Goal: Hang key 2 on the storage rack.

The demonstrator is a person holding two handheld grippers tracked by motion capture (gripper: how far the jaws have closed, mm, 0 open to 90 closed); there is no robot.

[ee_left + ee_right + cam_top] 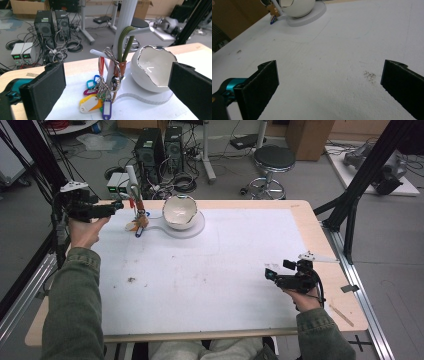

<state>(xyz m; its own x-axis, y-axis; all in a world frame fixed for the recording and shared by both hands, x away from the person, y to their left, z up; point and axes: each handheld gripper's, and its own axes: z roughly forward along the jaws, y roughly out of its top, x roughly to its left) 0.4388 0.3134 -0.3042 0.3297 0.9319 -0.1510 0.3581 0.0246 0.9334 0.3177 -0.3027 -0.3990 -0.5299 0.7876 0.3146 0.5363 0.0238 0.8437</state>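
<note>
Key bunch on white peg stand, far-left bench.
Your left gripper [117, 82] has its jaws wide apart, nothing between the pads, facing the bunch of keys with coloured plastic tags [100, 100] hanging on the white peg stand [123, 30] beside the white egg-shaped ceramic bowl [152, 70]. Your right gripper [329, 85] hovers over bare bench [332, 50], jaws apart.
</note>
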